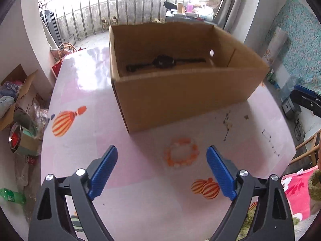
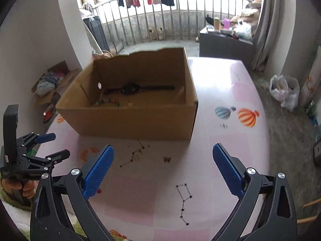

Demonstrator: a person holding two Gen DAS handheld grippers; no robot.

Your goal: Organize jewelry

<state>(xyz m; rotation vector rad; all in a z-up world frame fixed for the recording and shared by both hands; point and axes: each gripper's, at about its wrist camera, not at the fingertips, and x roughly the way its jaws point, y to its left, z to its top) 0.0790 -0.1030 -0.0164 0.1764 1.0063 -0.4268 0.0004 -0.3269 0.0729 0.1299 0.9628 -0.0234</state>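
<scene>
Now between pieces: both jaw sets spread wide and empty, nothing between the blue ribbed pads. Left gripper (image 1: 162,150) over the orange-and-white bead bracelet (image 1: 181,152), which lies flat on the bench (image 1: 84,76) just in front of the box (image 1: 180,102). Right gripper (image 2: 163,150) over bare cloth, with the thin chain (image 2: 133,154) and the small butterfly charm (image 2: 167,159) ahead of it near the box wall, and a second chain with dark beads (image 2: 183,202) nearer the camera. Already in the box: a black watch (image 2: 138,88) laid out straight, and a strand of coloured beads (image 2: 107,102).

Probably the pickup stage for what remains. Next move, as a guess: lower onto one piece, close, lift, carry over the rim. Bracelet the easier catch, rounded beads in a ring with some height. Chains fine, limp, flat against the glossy pink balloon-print cloth; likely to slip unless pinched low and square. Charm tiny and flat, equally awkward. Box plain brown corrugated card, open top, straight walls.
</scene>
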